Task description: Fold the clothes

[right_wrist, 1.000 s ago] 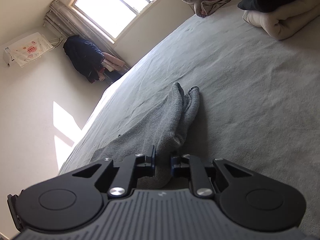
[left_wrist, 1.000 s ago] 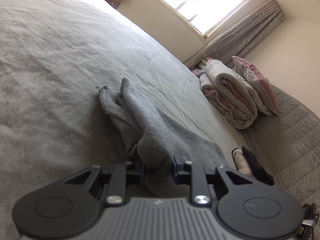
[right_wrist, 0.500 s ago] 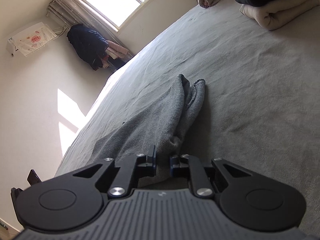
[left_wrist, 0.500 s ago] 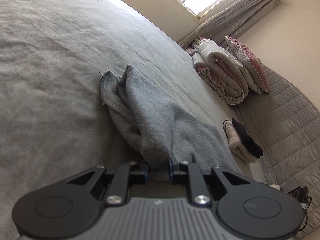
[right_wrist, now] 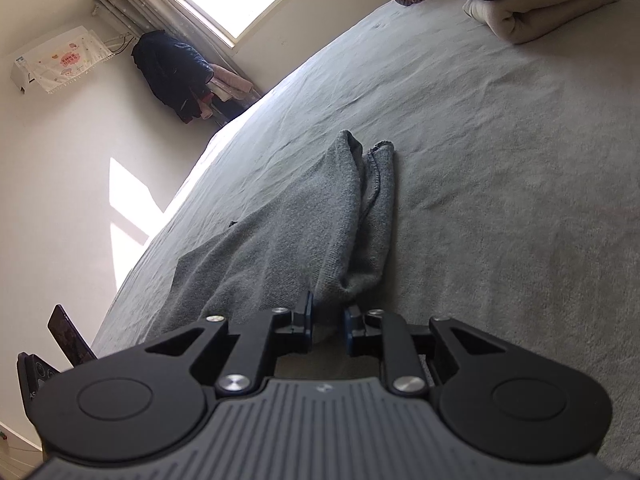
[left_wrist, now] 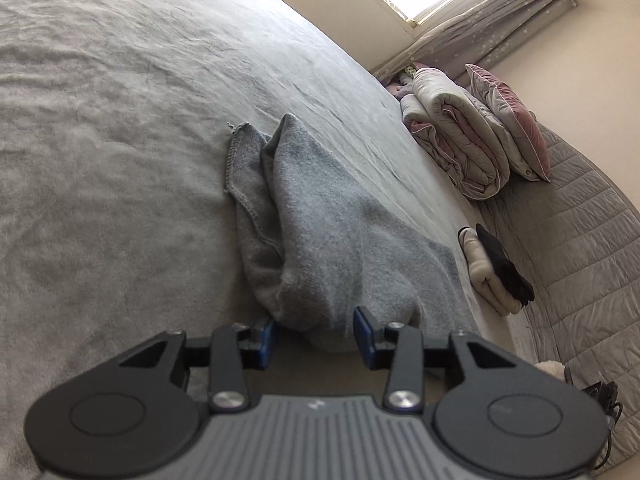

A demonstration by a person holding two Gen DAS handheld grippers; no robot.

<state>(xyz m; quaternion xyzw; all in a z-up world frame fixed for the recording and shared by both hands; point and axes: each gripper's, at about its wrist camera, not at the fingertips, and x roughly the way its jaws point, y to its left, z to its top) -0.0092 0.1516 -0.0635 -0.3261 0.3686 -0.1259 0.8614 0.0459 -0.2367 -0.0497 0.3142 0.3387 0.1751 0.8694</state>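
Note:
A grey knitted garment [left_wrist: 320, 240] lies bunched in long folds on the grey bed sheet [left_wrist: 100, 160]. Its hemmed edge points away from me. My left gripper [left_wrist: 316, 338] is open, its blue pads standing either side of the garment's near bulge without pinching it. In the right wrist view the same grey garment [right_wrist: 304, 232] runs from the fingers toward the window. There my right gripper [right_wrist: 328, 320] is shut on its near fold, with only a narrow gap between the pads.
A rolled quilt [left_wrist: 460, 140] and a pink pillow [left_wrist: 508, 120] sit at the bed's far corner. Folded cream and black clothes [left_wrist: 492, 276] lie by the quilted headboard side. A dark tablet [right_wrist: 68, 336] stands at the bed's left edge; coats [right_wrist: 172, 72] hang by the window.
The left gripper's fingers have spread apart and let go of the garment, which now rests on the bed. The right gripper keeps its hold and has barely moved.

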